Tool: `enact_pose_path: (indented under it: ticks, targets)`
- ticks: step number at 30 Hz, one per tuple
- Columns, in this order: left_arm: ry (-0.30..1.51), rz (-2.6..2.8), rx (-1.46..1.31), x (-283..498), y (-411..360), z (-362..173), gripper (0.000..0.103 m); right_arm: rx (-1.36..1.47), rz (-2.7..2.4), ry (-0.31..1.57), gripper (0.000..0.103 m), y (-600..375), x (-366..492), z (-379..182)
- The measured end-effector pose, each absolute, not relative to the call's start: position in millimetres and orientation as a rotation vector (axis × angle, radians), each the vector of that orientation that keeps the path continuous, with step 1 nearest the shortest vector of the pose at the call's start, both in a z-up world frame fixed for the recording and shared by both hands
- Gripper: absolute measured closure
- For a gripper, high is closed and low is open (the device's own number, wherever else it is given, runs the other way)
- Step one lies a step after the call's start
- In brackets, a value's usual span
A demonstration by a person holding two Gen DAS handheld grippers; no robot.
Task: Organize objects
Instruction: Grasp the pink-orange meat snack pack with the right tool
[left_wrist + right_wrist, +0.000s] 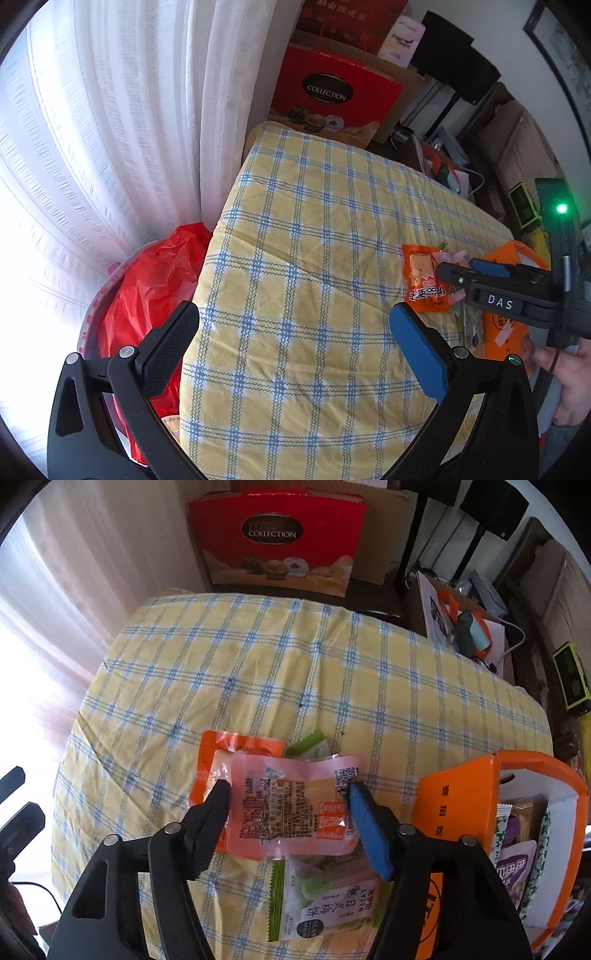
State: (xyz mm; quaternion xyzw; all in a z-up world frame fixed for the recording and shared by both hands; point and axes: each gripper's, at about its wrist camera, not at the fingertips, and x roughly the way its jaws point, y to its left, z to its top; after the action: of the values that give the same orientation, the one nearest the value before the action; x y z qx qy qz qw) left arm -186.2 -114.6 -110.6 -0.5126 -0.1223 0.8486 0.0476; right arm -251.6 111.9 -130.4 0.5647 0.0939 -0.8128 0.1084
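In the right wrist view a pink snack packet sits between the fingers of my right gripper, both pads pressing its side edges so it bows. It lies over an orange packet and above a green-and-white packet on the yellow checked tablecloth. An open orange box holding several snack packets stands at the right. In the left wrist view my left gripper hangs open over bare cloth, with the right gripper and the orange packet to its right.
A red gift bag stands behind the table's far edge. A red plastic bag and white curtain lie off the left edge. Cluttered boxes crowd the back right. A person's hand holds the right gripper.
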Motion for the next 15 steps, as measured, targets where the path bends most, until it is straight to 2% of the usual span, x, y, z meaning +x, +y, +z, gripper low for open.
enact_pose_path:
  ticks: [4, 8, 9, 10, 12, 15]
  targets:
    - [-0.372, 2.576, -1.563, -186, -111, -110, 0.0, 1.631, -2.396, 0.265, 0.054, 112, -250, -122]
    - [-0.387, 2.561, -1.558, -185, -107, -110, 0.0, 1.638, -2.374, 0.254, 0.055, 111, -248, -123]
    - [-0.393, 2.557, -1.558, -185, -106, -110, 0.0, 1.642, -2.366, 0.241, 0.05, 110, -248, -124]
    - [-0.394, 2.556, -1.56, -185, -105, -111, 0.0, 1.651, -2.348, 0.228, 0.04, 109, -248, -128]
    - [-0.385, 2.551, -1.566, -185, -103, -112, 0.0, 1.668, -2.332, 0.281, 0.029, 103, -248, -135]
    - [-0.378, 2.548, -1.571, -185, -102, -115, 0.0, 1.652, -2.352, 0.344, 0.029, 96, -246, -141]
